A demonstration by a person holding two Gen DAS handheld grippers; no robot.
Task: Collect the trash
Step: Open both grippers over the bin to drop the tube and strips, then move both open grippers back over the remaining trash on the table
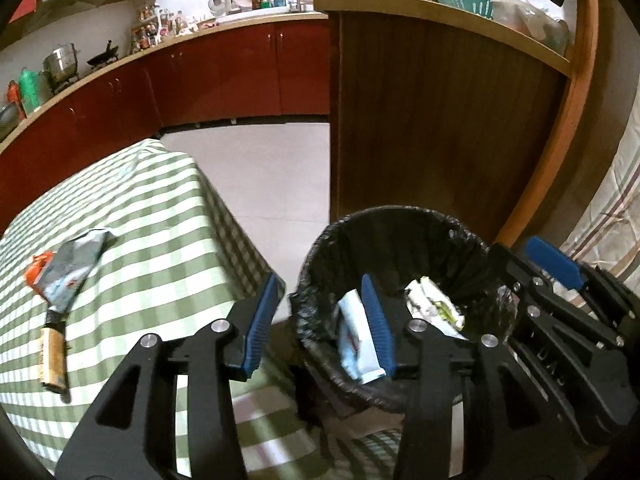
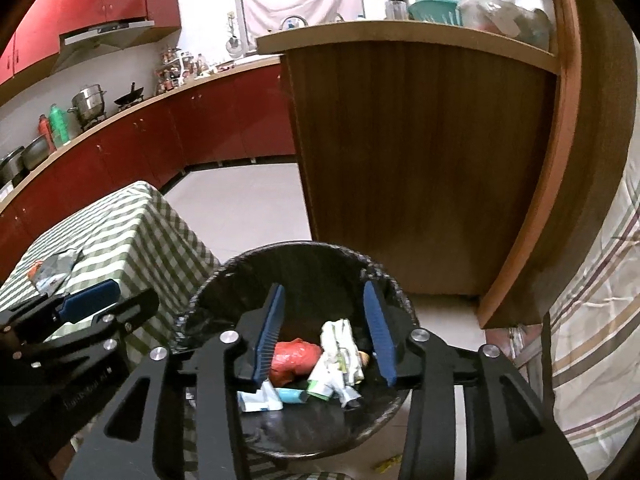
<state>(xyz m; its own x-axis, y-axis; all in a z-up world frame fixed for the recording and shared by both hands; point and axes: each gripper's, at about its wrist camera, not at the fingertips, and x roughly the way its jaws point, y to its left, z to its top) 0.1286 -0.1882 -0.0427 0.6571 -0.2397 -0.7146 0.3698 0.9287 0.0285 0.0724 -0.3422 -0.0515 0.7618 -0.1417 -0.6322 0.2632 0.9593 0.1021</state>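
Trash sits in the black-lined bin point(image 2: 296, 432) on the floor, right under my two tools. My left tool point(image 1: 320, 324) hangs over the near rim of the bin with its blue pads apart, and nothing is pinched between them. A white and blue wrapper point(image 1: 358, 344) is just beside the right pad, blurry, and I cannot tell if it touches the pad or is loose in the air. My right tool point(image 2: 325, 334) is over the middle of the bin, pads apart too, holding nothing. Down inside I see a red crumpled bag point(image 2: 294, 362), a white and green wrapper point(image 2: 340, 354) and a small blue and white pack point(image 2: 260, 400); my own tool hides parts of them. More trash is left on the green checked surface point(image 1: 160, 240): a grey packet point(image 1: 76, 268) with something orange under it, and a tan thing point(image 1: 54, 356) too fuzzy to name. The black liner hides the bin's own wall.
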